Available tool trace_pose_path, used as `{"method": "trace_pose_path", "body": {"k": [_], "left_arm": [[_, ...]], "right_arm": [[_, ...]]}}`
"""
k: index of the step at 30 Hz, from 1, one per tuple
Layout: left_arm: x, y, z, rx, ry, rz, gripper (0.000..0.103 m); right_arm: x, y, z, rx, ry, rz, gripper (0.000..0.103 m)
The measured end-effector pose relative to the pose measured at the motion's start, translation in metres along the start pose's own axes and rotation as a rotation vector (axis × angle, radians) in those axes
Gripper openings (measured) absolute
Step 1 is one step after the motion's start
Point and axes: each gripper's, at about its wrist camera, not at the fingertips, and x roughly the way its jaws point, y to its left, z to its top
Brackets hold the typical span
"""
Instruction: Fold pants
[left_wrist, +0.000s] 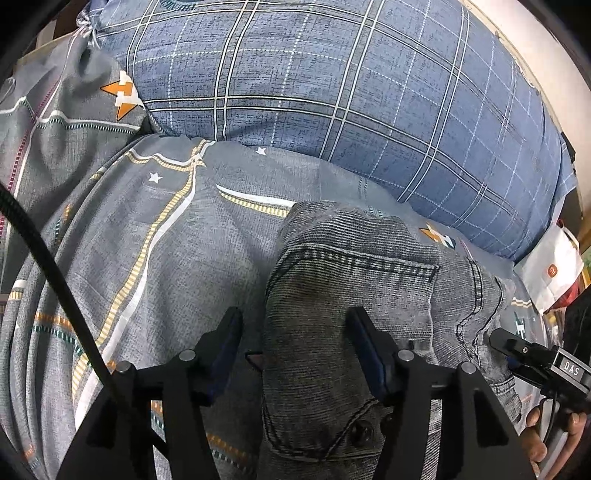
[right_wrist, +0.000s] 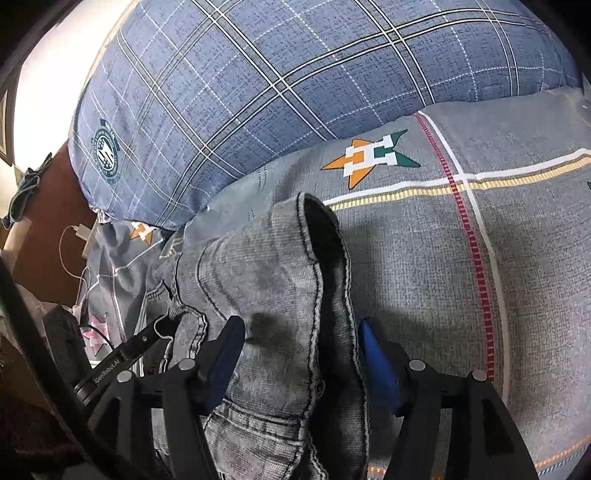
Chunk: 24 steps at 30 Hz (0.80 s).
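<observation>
Two grippers are on one pair of gray jeans, which lies bunched up on a gray bed sheet with stars and stripes.

From the left wrist camera, the left gripper (left_wrist: 293, 325) has its two fingers spread wide. The jeans (left_wrist: 354, 280) lie on the sheet (left_wrist: 147, 229), with their left edge between the fingers. A back pocket shows on top. A big blue checked pillow (left_wrist: 332, 92) sits at the far side. The other gripper pokes in at the near right.

From the right wrist camera, the right gripper (right_wrist: 301, 338) is spread too, with a thick fold of the jeans (right_wrist: 280, 266) between its fingers. I cannot tell if the fingers squeeze it. The sheet (right_wrist: 461, 258) spreads out to the right. The pillow (right_wrist: 277, 74) is far behind.
</observation>
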Motion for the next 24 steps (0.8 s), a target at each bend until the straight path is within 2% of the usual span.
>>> {"method": "trace_pose_path", "body": {"k": [13,24], "left_arm": [[0.0009,-0.0038,-0.0029,0.035,0.005,0.03,0.065],[0.002,-0.0043,-0.0036,0.036,0.007,0.038,0.066]], "right_arm": [[0.0066,0.0017,-0.0032,-0.017,0.044,-0.033,0.071],[0.0079,0.0043,-0.0051,-0.019,0.044,-0.049,0.071]]}}
